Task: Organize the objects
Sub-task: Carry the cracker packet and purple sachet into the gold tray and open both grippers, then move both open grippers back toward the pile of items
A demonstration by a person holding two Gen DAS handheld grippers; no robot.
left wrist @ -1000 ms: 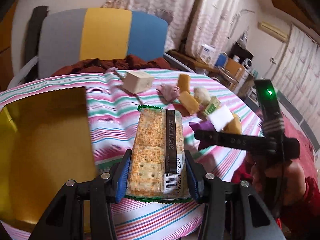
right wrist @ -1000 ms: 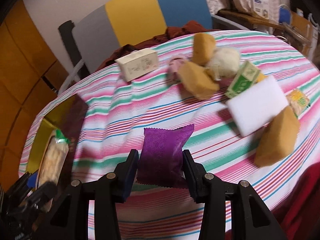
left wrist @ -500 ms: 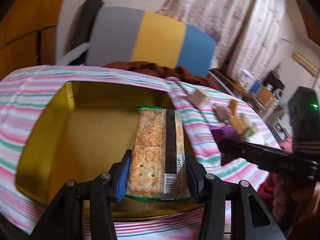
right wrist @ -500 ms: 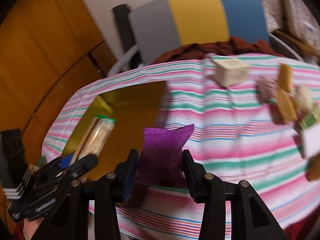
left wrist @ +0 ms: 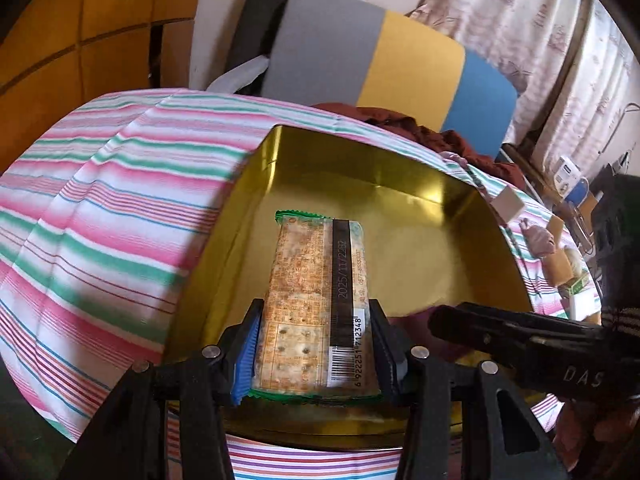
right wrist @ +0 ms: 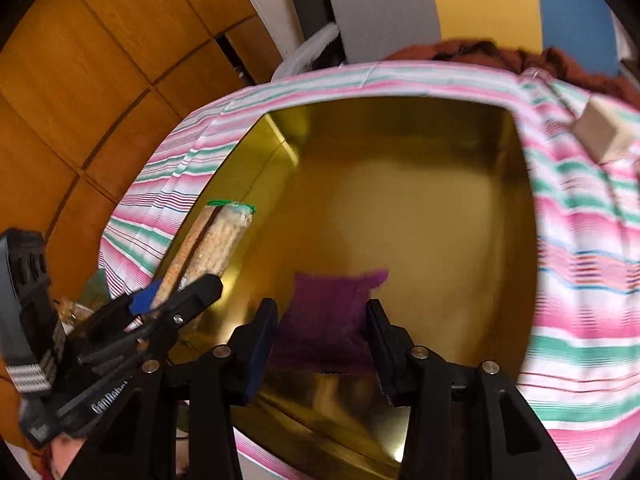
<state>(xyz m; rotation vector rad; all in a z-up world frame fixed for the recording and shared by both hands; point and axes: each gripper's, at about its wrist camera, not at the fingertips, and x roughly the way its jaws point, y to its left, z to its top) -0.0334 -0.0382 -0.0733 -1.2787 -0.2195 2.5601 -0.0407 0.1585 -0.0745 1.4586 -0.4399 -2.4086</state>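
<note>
A long cracker packet [left wrist: 316,292] with a green edge is clamped in my left gripper [left wrist: 316,344], which is shut on it and tilted down over the open gold box [left wrist: 400,184]. In the right wrist view the same packet [right wrist: 220,240] hangs over the box's left wall [right wrist: 276,136]. A purple pouch [right wrist: 332,332] sits blurred between the fingers of my right gripper [right wrist: 320,308], low inside the box. The right jaws are opening, and the pouch is slipping down between them. The right gripper's black finger [left wrist: 500,332] also crosses the left wrist view.
The box rests on a round table with a striped cloth [left wrist: 120,216]. A cream carton [right wrist: 604,136] and several sponges and small packs [left wrist: 560,264] lie to the right of the box. A grey, yellow and blue chair [left wrist: 380,52] stands behind, beside wooden panels [right wrist: 100,60].
Both grippers swung left from the pile of objects to above the gold box. The purple pouch now sits lower between the right fingers. The cracker packet stays clamped.
</note>
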